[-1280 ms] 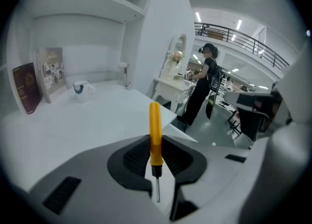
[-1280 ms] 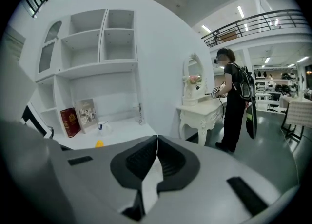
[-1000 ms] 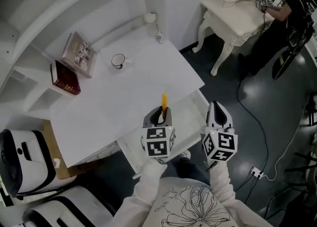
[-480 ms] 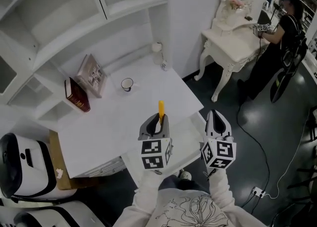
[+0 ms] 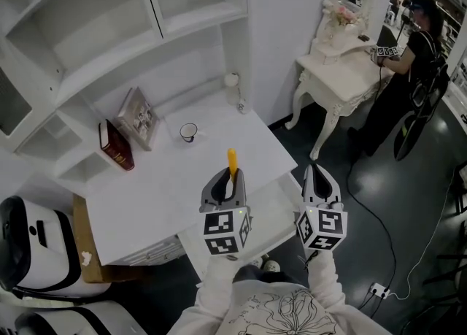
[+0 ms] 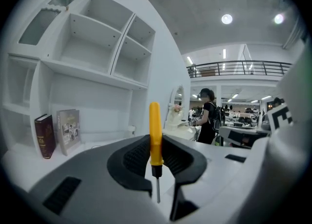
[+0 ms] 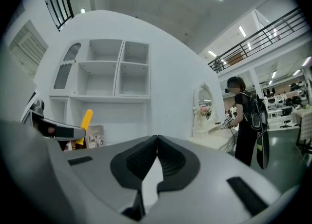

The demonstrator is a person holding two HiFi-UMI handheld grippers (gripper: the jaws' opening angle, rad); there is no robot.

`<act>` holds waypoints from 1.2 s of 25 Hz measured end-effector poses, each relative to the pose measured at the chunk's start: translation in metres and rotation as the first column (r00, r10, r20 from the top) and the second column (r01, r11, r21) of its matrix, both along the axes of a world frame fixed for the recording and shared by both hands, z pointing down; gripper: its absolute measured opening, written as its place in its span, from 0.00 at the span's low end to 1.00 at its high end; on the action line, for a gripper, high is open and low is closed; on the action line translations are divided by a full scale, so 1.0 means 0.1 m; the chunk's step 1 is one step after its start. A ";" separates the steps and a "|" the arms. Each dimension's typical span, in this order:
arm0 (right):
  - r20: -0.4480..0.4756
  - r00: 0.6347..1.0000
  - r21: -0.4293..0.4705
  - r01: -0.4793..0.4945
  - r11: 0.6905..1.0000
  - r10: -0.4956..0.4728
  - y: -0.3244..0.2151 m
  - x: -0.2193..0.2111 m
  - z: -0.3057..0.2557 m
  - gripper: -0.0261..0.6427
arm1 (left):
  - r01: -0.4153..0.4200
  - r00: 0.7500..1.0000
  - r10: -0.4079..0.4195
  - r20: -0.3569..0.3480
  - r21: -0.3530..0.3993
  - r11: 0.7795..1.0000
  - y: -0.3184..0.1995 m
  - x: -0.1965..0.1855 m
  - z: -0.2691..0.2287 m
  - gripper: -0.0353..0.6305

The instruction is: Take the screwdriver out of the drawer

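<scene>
The screwdriver (image 6: 155,137) has a yellow handle and a thin metal shaft, and it stands upright between the black pads of my left gripper (image 6: 156,157), which is shut on it. In the head view its handle (image 5: 231,161) sticks up past the left gripper (image 5: 226,184), above the white desk (image 5: 168,180). The open drawer (image 5: 273,209) shows below both grippers at the desk's front. My right gripper (image 5: 319,180) hangs beside the left one, its jaws (image 7: 157,142) shut and empty. From the right gripper view the screwdriver (image 7: 86,120) shows at the left.
On the desk stand a small mug (image 5: 189,132), a framed picture (image 5: 141,117) and a dark red book (image 5: 117,145) under white shelves. A white dressing table (image 5: 346,71) with a person (image 5: 408,63) stands at the back right. A cable (image 5: 379,195) runs over the dark floor.
Both grippers have risen, the left one carrying the screwdriver up and levelling out. The head view has tilted up, so shelves and the far room show more.
</scene>
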State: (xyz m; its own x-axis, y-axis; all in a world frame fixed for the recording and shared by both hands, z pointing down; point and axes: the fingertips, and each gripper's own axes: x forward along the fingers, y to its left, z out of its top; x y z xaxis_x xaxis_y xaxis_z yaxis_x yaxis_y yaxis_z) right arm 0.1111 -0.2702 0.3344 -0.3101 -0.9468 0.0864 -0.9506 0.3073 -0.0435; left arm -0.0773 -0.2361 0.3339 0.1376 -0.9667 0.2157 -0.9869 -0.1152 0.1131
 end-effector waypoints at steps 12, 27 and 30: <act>-0.001 1.000 0.013 0.025 1.000 -0.025 0.05 -0.07 -0.06 0.04 | 0.019 1.000 -0.019 0.006 0.035 0.999 0.08 0.00 -0.08 0.16; -0.009 1.000 0.003 0.024 1.000 -0.024 0.06 -0.09 -0.02 0.04 | 0.000 1.000 0.000 0.005 0.024 1.000 0.07 0.04 -0.05 0.16; -0.012 1.000 0.002 0.021 1.000 -0.021 0.06 -0.08 -0.01 0.04 | -0.005 1.000 0.005 0.007 0.023 1.000 0.07 0.05 -0.04 0.16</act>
